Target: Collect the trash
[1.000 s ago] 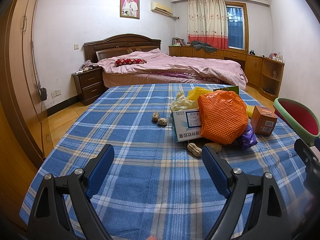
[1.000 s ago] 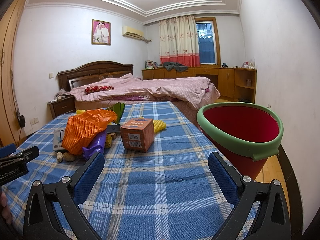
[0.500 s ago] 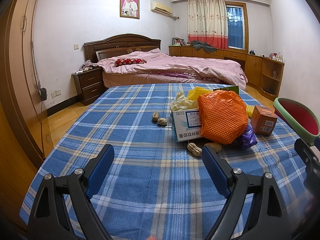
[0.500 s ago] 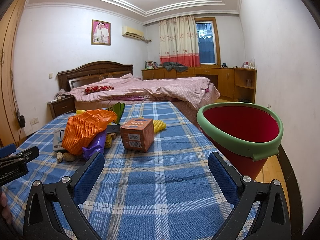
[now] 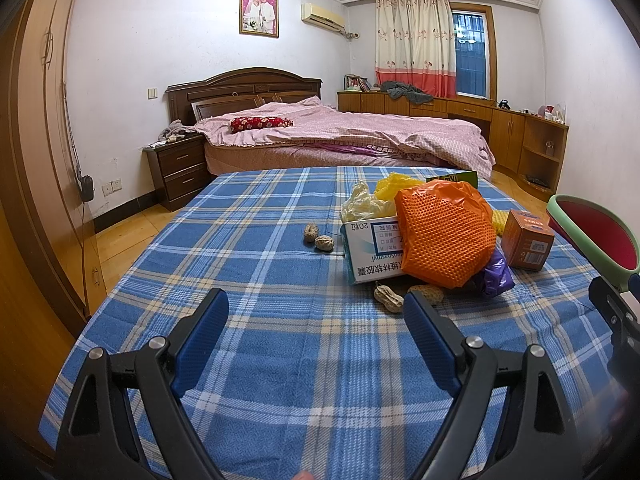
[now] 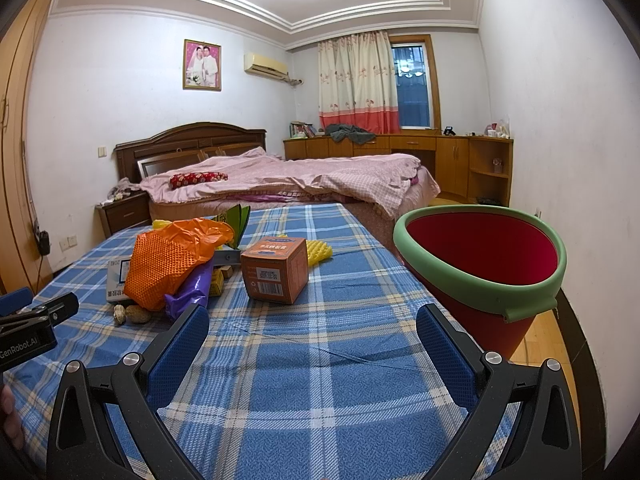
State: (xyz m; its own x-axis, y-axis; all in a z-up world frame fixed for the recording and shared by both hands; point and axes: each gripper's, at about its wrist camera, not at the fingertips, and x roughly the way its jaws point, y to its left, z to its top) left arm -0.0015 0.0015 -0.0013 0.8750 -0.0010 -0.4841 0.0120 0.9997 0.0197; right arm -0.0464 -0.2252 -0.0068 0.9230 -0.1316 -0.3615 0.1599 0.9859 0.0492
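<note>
A heap of trash lies on the blue plaid table (image 5: 260,280): an orange mesh bag (image 5: 440,236), a white medicine box (image 5: 368,252), a purple wrapper (image 5: 496,278), an orange carton (image 5: 526,240), peanut shells (image 5: 388,298) and two walnuts (image 5: 318,238). The red bin with a green rim (image 6: 480,252) stands at the table's right edge. My left gripper (image 5: 316,314) is open and empty, short of the peanuts. My right gripper (image 6: 312,324) is open and empty, short of the orange carton (image 6: 276,270).
Yellow foam (image 6: 318,252) and a green packet (image 6: 238,220) lie behind the heap. A bed with a pink quilt (image 5: 340,136) stands beyond the table, a nightstand (image 5: 180,172) to its left, wooden cabinets (image 5: 520,140) along the right wall.
</note>
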